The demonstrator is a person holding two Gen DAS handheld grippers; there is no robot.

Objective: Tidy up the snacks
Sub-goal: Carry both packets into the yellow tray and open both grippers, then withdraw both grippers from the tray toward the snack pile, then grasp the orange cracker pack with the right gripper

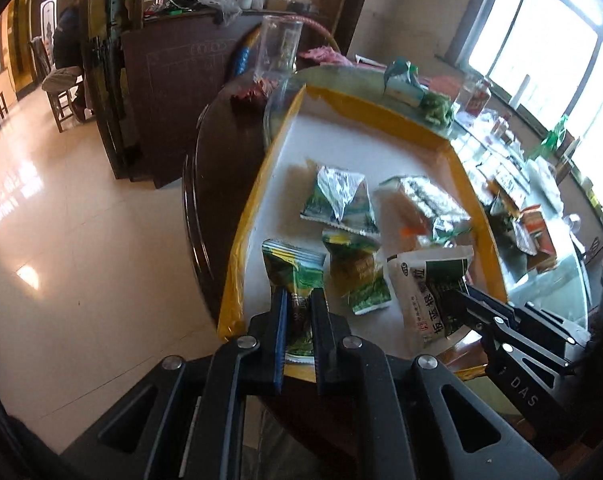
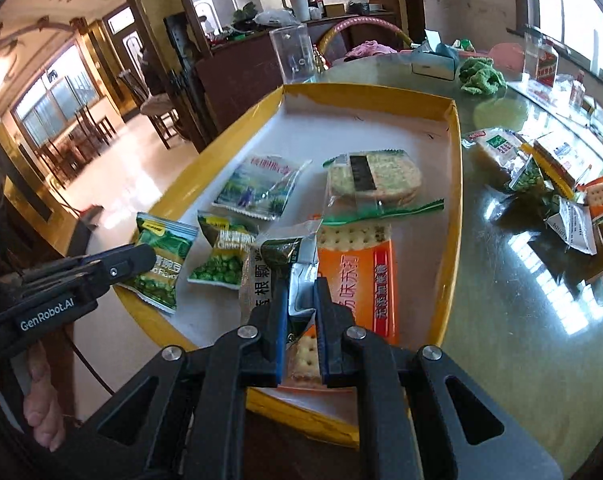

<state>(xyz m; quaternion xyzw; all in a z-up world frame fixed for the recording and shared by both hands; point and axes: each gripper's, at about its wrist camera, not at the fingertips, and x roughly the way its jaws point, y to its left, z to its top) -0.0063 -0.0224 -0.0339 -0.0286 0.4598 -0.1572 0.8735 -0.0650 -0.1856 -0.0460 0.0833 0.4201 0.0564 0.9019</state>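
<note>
A yellow-rimmed tray [image 1: 257,184] [image 2: 455,184] with a white floor holds several snack packets. My left gripper [image 1: 299,300] is shut on a green pea packet [image 1: 291,270] [image 2: 161,260] at the tray's near left corner. My right gripper [image 2: 299,284] [image 1: 461,288] is shut on a white and green sachet [image 2: 277,260] [image 1: 429,284] over the tray's near edge. A second green pea packet [image 2: 221,256], a pale scenic packet [image 2: 257,188], a bag of round crackers [image 2: 373,180] and an orange cracker pack [image 2: 357,272] lie in the tray.
The tray sits on a glass-topped round table [image 2: 501,320]. A pile of loose snack packets [image 2: 561,200] lies to the tray's right. A clear plastic cup [image 2: 293,54], a tissue box [image 2: 433,60] and a green cloth [image 2: 481,76] stand beyond the tray. Tiled floor lies to the left.
</note>
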